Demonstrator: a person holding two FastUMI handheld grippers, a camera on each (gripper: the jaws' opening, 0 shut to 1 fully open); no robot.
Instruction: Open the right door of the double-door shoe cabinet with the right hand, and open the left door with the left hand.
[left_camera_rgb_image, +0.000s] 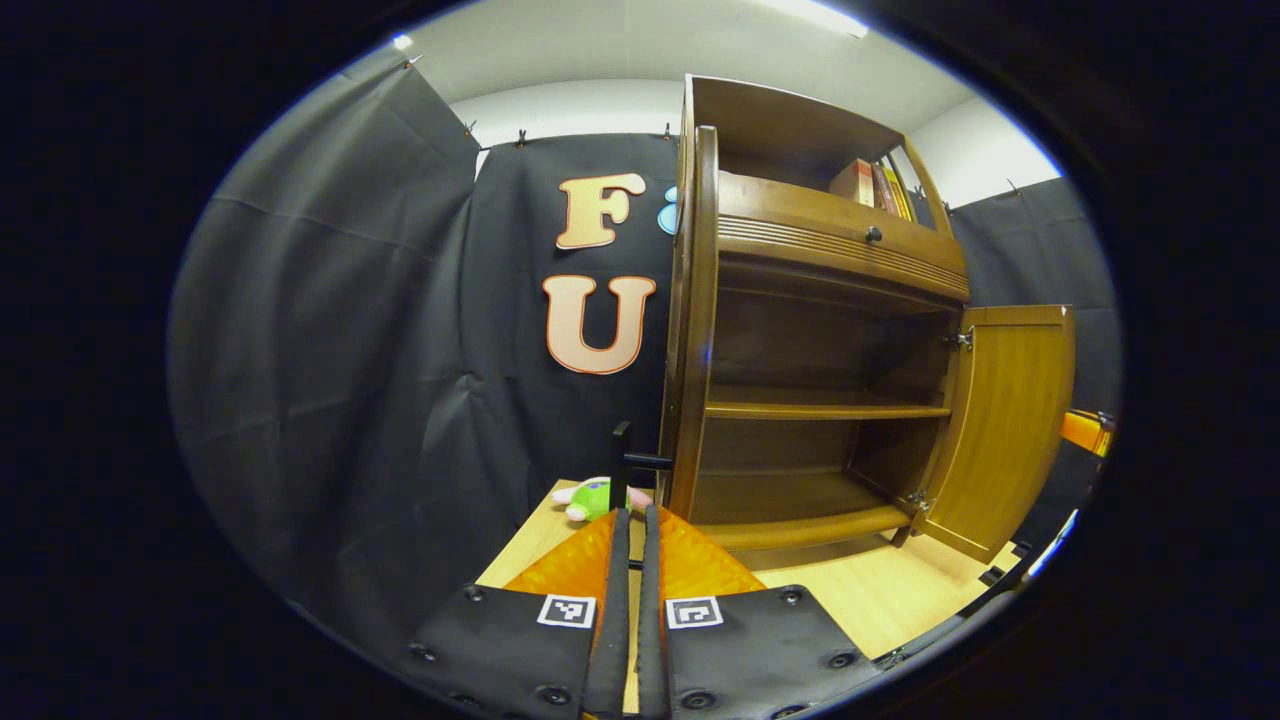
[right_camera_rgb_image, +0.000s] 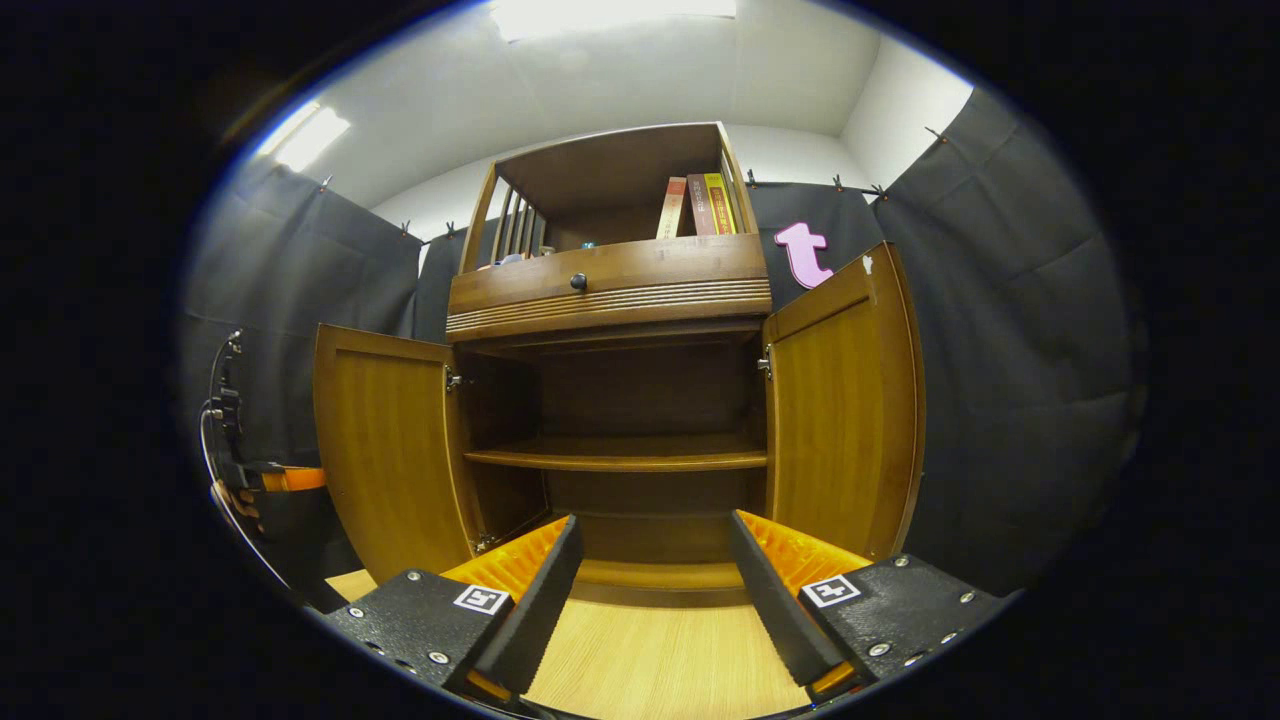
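Note:
The brown wooden shoe cabinet stands on a light table with both doors swung out. The left door and the right door hang wide, baring an empty shelf. In the left gripper view I see the left door edge-on, its black handle sticking out, and the right door beyond. My left gripper is shut with a thin gap, its tips at the handle's lower end. My right gripper is open in front of the cabinet, holding nothing.
A green and pink plush toy lies on the table beside the cabinet. Books stand on the top shelf above a drawer with a dark knob. Bare tabletop lies before the cabinet. A hand with the left gripper sits outside the left door.

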